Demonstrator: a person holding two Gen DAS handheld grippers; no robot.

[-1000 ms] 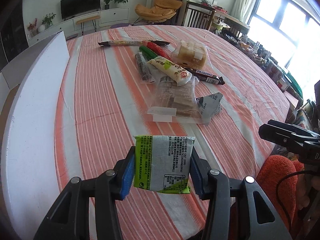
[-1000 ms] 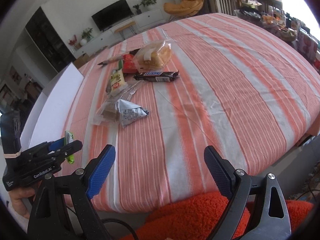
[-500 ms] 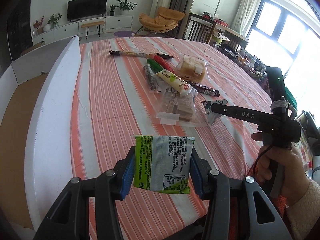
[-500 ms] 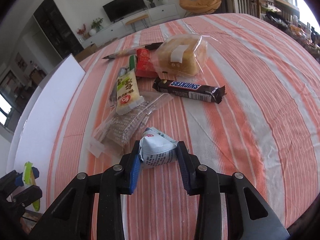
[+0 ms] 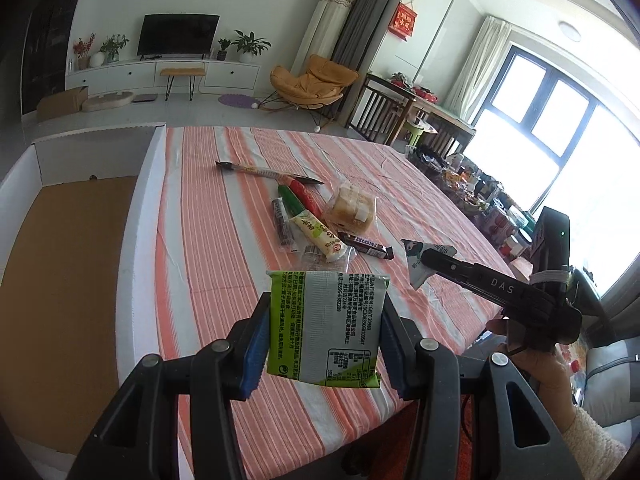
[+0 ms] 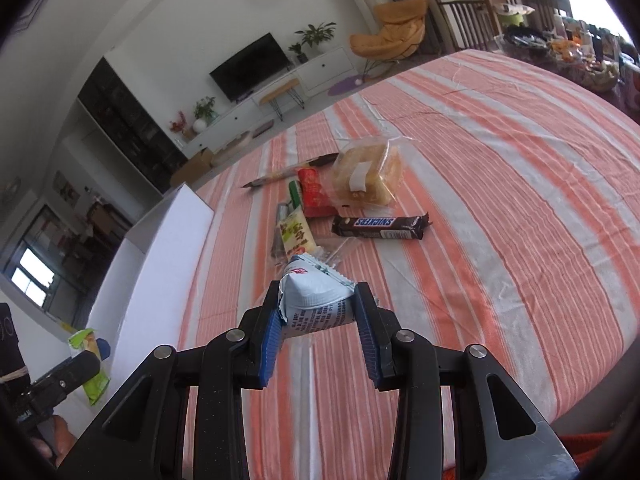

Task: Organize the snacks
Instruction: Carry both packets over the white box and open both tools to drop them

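My left gripper (image 5: 324, 340) is shut on a green and silver snack packet (image 5: 326, 328), held above the near part of the striped table. My right gripper (image 6: 316, 320) is shut on a pale triangular packet (image 6: 316, 298), lifted off the table; it also shows in the left wrist view (image 5: 420, 260). A pile of snacks lies mid-table: a Snickers bar (image 6: 380, 225), a wrapped bread cake (image 6: 366, 176), a yellow-green sausage pack (image 6: 295, 234), a red packet (image 6: 314, 196) and a long thin stick (image 5: 268, 171). An open white box (image 5: 72, 216) stands to the left.
The table carries an orange and white striped cloth (image 6: 500, 200). The white box wall (image 6: 160, 264) runs along the table's left edge. A chair, a TV unit and a cluttered side table stand beyond the far edge.
My right gripper shut on the triangular packet and lifted it off the table. My left gripper rose and pulled back with the green packet, so the box's inside shows.
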